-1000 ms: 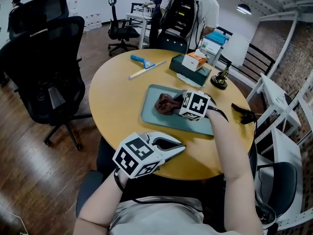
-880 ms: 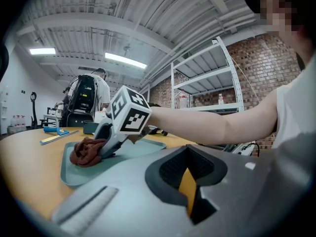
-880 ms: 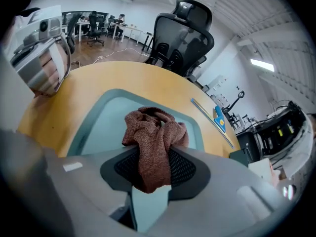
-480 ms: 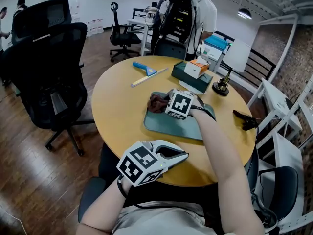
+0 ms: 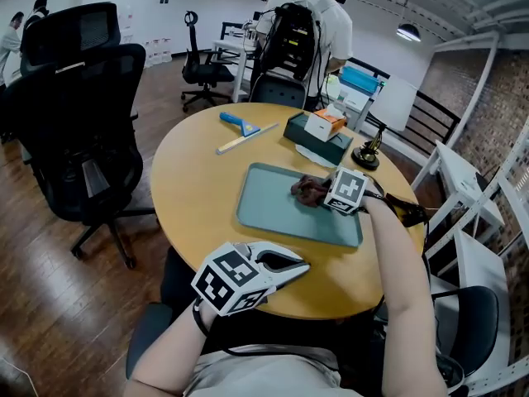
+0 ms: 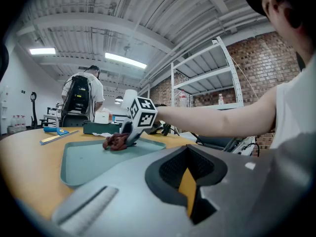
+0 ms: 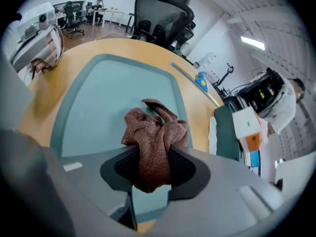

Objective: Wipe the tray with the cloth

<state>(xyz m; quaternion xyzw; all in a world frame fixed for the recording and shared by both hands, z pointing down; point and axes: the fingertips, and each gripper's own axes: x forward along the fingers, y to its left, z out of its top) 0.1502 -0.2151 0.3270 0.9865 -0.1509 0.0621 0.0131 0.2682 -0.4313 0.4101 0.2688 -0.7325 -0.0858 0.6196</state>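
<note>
A teal tray [image 5: 273, 213] lies on the round wooden table [image 5: 194, 180]. My right gripper [image 5: 324, 195] is shut on a crumpled reddish-brown cloth [image 5: 309, 189] and presses it onto the tray near its far right corner. The right gripper view shows the cloth [image 7: 154, 132] bunched between the pads, with the tray floor [image 7: 108, 98] spread out beyond it. My left gripper [image 5: 297, 265] hovers shut and empty over the table's near edge, apart from the tray. From the left gripper view, the cloth [image 6: 114, 142] and the tray [image 6: 81, 159] lie ahead.
Beyond the tray lie a blue scraper [image 5: 240, 122], a pale stick [image 5: 246, 138] and a dark green box [image 5: 318, 143] with an orange-and-white carton [image 5: 325, 125] on it. A black office chair [image 5: 83, 114] stands left. A person with a backpack [image 5: 302, 31] stands behind the table.
My right gripper swept the cloth toward the tray's left end, then back across to the far right corner. The left gripper has stayed in place.
</note>
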